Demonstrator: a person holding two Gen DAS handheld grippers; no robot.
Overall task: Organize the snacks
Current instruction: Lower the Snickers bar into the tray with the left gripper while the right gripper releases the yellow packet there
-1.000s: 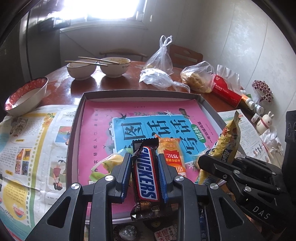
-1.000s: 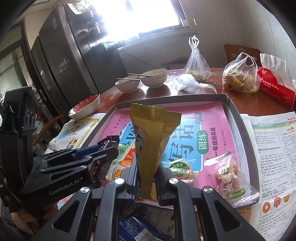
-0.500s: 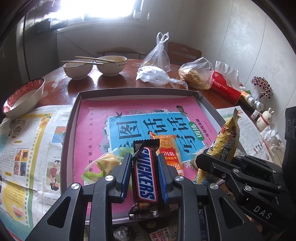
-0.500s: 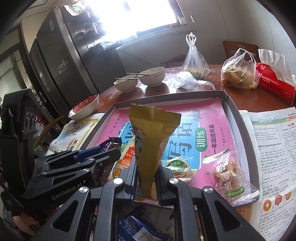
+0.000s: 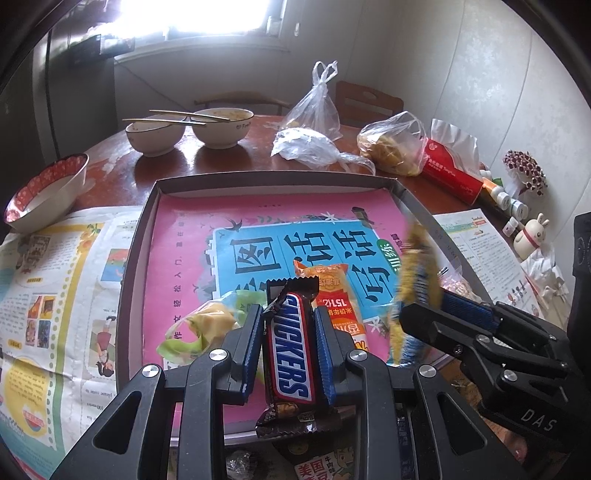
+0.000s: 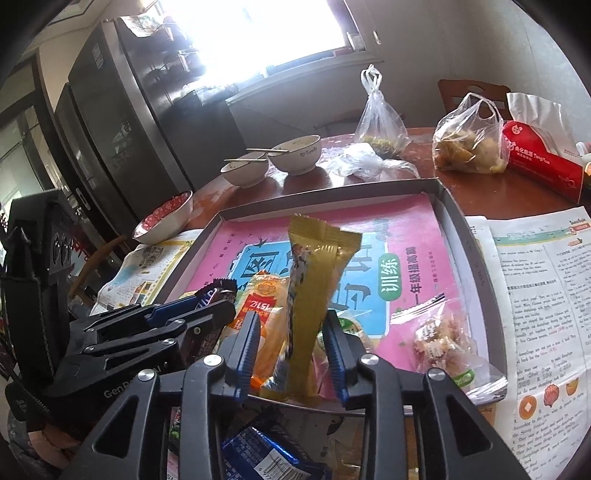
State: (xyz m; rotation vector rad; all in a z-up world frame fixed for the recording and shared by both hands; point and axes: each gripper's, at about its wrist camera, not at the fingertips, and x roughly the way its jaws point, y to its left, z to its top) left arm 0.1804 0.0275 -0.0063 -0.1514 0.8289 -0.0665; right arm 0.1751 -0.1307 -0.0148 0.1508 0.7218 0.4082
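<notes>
Left gripper [image 5: 289,343] clamps brown chocolate bar [image 5: 291,354]; right gripper [image 6: 291,347] just opening, jaws off yellow packet [image 6: 314,291] between them; two white bowls [image 5: 221,127] far.

Home dining kitchen: fridge [image 6: 110,140], used bowls [image 5: 221,127], wooden table [image 5: 236,162].

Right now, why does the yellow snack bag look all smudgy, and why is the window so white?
Left wrist view: the yellow bag is smeared by motion blur, the window glares white. Right wrist view: the bag looks only slightly soft, the window is washed out too.
</notes>
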